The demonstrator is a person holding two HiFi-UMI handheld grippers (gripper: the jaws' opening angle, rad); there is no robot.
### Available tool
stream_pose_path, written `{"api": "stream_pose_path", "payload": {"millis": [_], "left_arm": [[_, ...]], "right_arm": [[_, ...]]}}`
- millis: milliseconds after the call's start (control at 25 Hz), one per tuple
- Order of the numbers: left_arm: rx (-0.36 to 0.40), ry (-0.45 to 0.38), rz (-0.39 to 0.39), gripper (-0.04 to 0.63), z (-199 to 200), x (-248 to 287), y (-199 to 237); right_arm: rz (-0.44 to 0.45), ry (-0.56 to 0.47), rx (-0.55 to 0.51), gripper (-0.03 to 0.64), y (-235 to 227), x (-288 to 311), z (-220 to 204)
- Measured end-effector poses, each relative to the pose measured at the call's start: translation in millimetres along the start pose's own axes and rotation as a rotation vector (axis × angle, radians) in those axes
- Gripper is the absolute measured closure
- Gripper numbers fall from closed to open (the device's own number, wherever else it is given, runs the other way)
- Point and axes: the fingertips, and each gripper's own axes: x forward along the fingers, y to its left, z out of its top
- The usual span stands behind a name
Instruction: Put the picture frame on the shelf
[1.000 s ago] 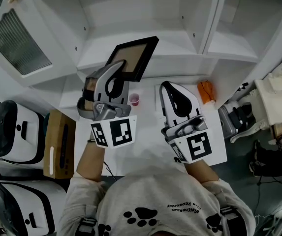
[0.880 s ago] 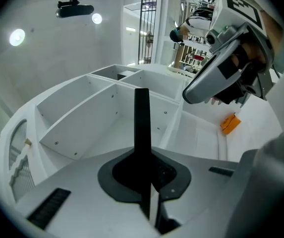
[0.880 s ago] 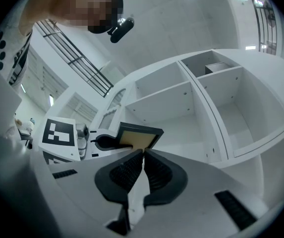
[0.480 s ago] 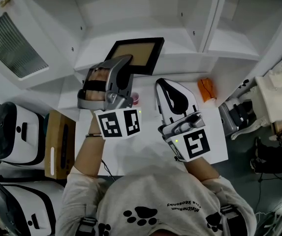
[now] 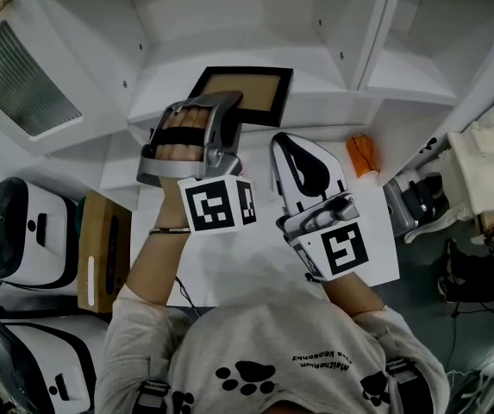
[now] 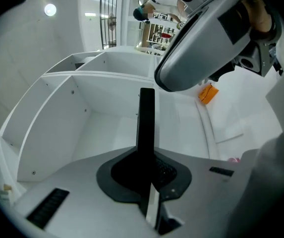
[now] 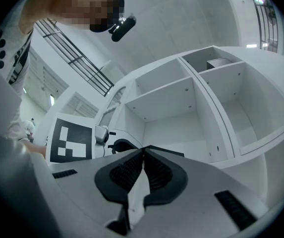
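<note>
The picture frame is black with a brown panel; it lies nearly flat at the front lip of the white shelf unit's lower compartment. My left gripper is shut on the frame's near left edge. In the left gripper view the frame stands edge-on as a black bar clamped between the jaws of the left gripper. My right gripper hangs just right of it over the table, shut, with nothing between its jaws. In its own view the right gripper faces the shelf's compartments.
An orange object lies on the white table at the right. White cases and a cardboard box stand to the left. An open cabinet door with ribbed glass juts out at upper left. A vertical divider splits the shelf.
My left gripper has carried the frame forward toward the shelf and turned it squarer to the shelf's front. It now covers the pink cup. The right gripper has barely moved.
</note>
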Motion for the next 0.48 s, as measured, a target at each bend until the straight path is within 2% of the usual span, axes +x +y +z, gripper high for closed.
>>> {"api": "stream_pose_path", "payload": {"millis": [200,480], "left_arm": [[0.042,0.029,-0.056,0.555,1,7,-8],[0.025,0.023,-0.087,0.549,4,10,-11]], "right_arm": [[0.016,0.001,0.003,0.577,2,6,-1],[0.067,0.034,-0.005,0.577,7,17,-10]]}}
